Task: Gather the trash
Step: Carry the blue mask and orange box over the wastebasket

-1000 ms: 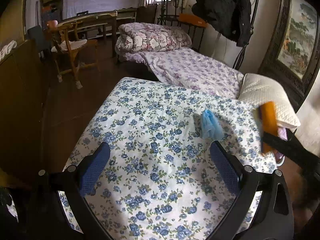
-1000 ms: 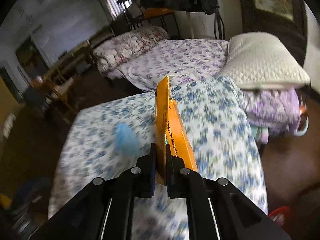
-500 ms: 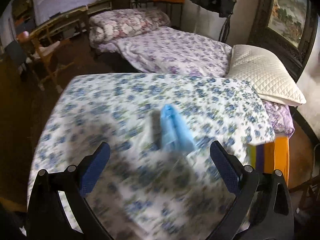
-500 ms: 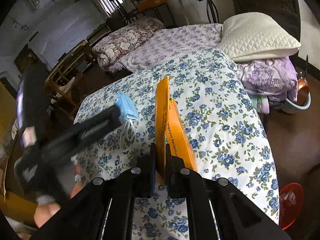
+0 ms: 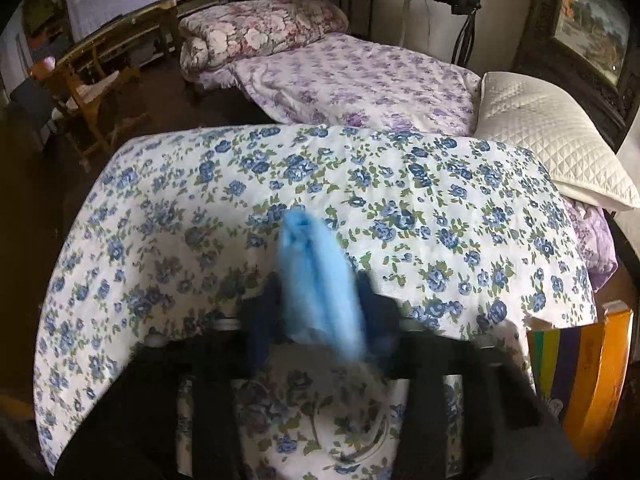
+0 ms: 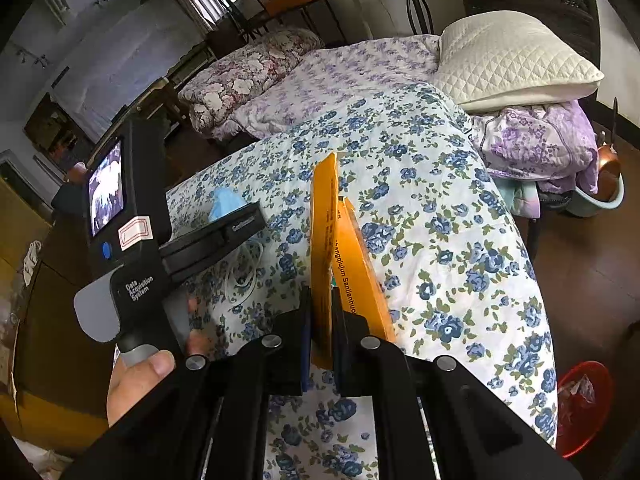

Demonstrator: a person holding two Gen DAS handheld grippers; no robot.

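Pickup was the step: your left gripper point(image 5: 320, 312) had just been closing around the blue face mask point(image 5: 316, 280) on the floral quilt point(image 5: 440, 208), while your right gripper point(image 6: 320, 332) stayed clenched on the orange packet point(image 6: 340, 248). Next came lifting toward the red bin point(image 6: 584, 404); loose ear loops point(image 6: 244, 276) could snag.

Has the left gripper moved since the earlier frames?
Yes. The left gripper has advanced across the blue-flowered white quilt to the crumpled light-blue face mask; its jaws have just been closing around it.
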